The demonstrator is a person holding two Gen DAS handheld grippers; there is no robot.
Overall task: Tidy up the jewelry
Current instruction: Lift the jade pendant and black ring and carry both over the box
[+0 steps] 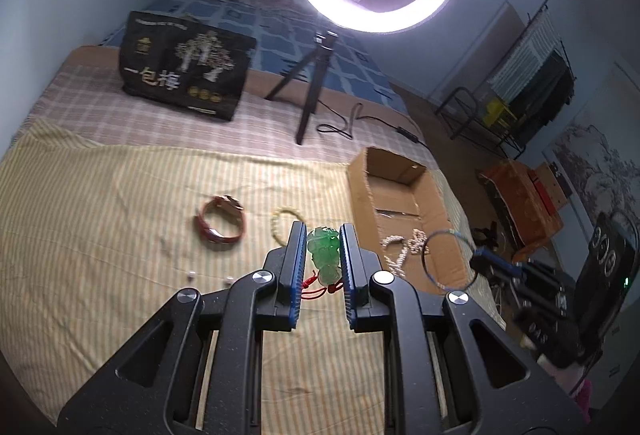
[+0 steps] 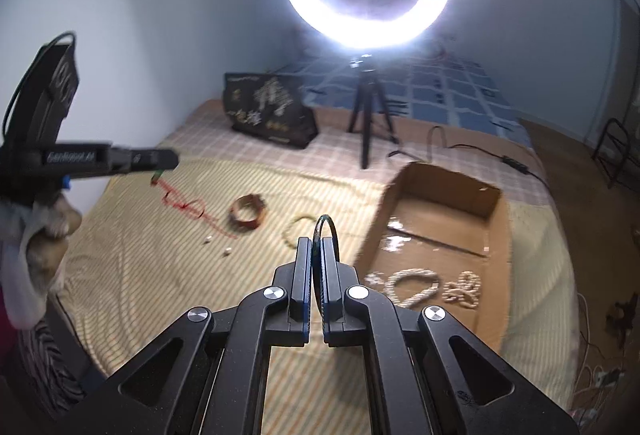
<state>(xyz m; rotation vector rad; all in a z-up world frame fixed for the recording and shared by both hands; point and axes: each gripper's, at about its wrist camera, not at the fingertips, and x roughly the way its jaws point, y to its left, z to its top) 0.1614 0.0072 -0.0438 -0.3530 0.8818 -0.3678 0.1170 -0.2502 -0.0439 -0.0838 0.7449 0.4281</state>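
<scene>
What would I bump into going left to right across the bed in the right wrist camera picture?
Red cord → brown bracelet → beaded bracelet → thin bangle in the right gripper → cardboard box

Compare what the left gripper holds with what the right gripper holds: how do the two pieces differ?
The left gripper is shut on a chunky green pendant trailing a red cord; the right gripper is shut on a thin dark bangle, an open hoop with no cord. The pendant keeps its fingers apart; the bangle lets its fingers nearly meet. Both are lifted off the striped cloth, neither yet in the cardboard box.
</scene>
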